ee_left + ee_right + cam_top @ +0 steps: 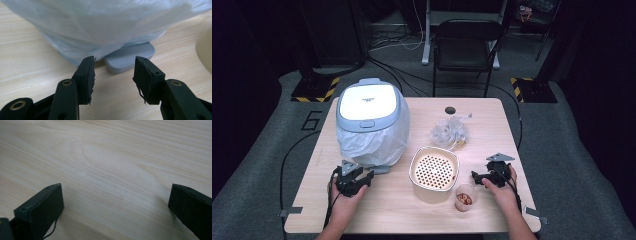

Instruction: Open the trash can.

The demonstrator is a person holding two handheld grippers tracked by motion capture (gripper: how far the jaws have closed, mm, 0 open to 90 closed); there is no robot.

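At the table's [377, 210] ten o'clock stands a pale blue-grey bin [368, 107] with a white lid, its body wrapped in a translucent plastic liner [372, 145]; a ribbed grey pedal [130, 56] pokes out at its base. The left gripper [354, 181] rests at seven o'clock just before that pedal, jaws spread and empty. At centre sits a cream perforated basket [434, 172], a small cup of reddish bits [464, 198] touching it at five o'clock, a crumpled clear bag [450, 132] behind. The right gripper [484, 176], at four o'clock, gapes wide over bare wood.

Dark recording studio: hazard-taped stand bases [314, 90], floor cables [392, 40], folding chair [467, 45].
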